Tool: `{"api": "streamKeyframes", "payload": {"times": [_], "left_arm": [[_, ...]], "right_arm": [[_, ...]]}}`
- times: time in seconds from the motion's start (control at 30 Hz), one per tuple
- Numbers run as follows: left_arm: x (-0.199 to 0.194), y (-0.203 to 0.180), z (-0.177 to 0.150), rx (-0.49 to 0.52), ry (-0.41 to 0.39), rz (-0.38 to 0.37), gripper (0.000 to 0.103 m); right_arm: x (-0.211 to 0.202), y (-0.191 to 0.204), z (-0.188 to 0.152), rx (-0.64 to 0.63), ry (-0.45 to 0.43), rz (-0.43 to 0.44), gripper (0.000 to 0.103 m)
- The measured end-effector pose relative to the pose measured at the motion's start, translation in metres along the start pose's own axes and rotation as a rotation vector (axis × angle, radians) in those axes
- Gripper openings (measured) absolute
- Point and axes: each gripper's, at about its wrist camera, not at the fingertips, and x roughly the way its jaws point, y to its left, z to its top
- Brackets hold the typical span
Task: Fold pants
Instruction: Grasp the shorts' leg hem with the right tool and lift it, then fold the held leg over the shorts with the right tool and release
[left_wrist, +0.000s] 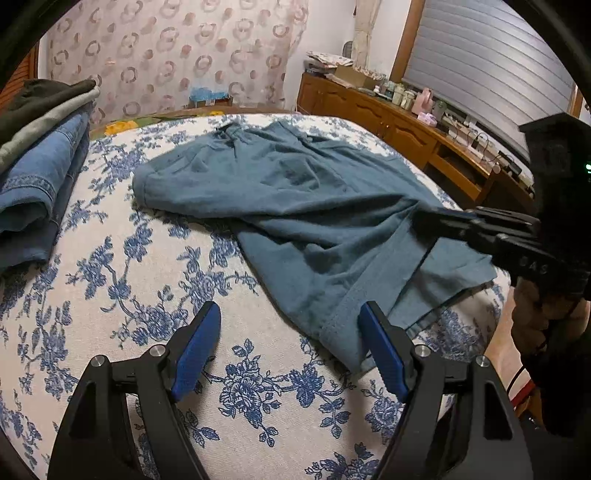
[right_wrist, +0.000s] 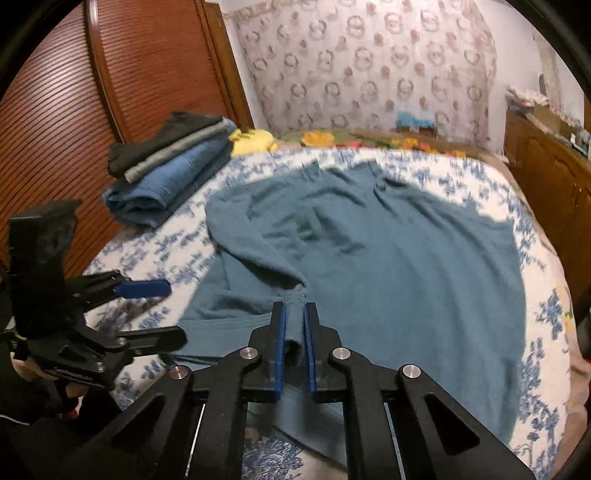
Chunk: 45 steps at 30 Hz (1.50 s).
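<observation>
Teal soft-knit pants (right_wrist: 369, 258): rumpled, spread over a bed (left_wrist: 147, 295) with a white, blue-floral woven cover. Right claw (right_wrist: 293, 332): blue ribbed pads pinch a bunched fold of the pants. Left claw (left_wrist: 288, 332): spread wide, holding nothing, beside the stitched hem. Folded denim-and-grey clothes stack (right_wrist: 170, 162): bed's far corner.

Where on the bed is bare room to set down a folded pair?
Free: the floral bedspread between the stack of folded clothes and the teal cotton pants, above the open left gripper. Crowded: centre and right, under the pants the right gripper pinches.
</observation>
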Motion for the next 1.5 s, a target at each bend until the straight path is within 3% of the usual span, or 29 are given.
{"api": "streamKeyframes", "payload": {"times": [0.23, 0.5, 0.97, 1.23, 1.5], "left_arm": [[-0.020, -0.005, 0.012, 0.014, -0.062, 0.011, 0.078], [-0.022, -0.021, 0.028, 0.048, -0.085, 0.010, 0.078], [-0.013, -0.051, 0.037, 0.095, -0.082, -0.004, 0.078], [0.002, -0.067, 0.036, 0.129, -0.045, -0.005, 0.078], [0.014, -0.070, 0.028, 0.139, -0.006, 0.001, 0.078]], "right_arm": [[-0.041, 0.012, 0.003, -0.038, -0.120, -0.038, 0.007], [-0.075, 0.010, -0.019, -0.029, -0.175, -0.084, 0.007], [-0.113, 0.016, -0.054, 0.057, -0.183, -0.162, 0.007], [-0.123, 0.025, -0.061, 0.068, -0.182, -0.170, 0.007], [-0.127, 0.009, -0.070, 0.122, -0.148, -0.200, 0.007]]}}
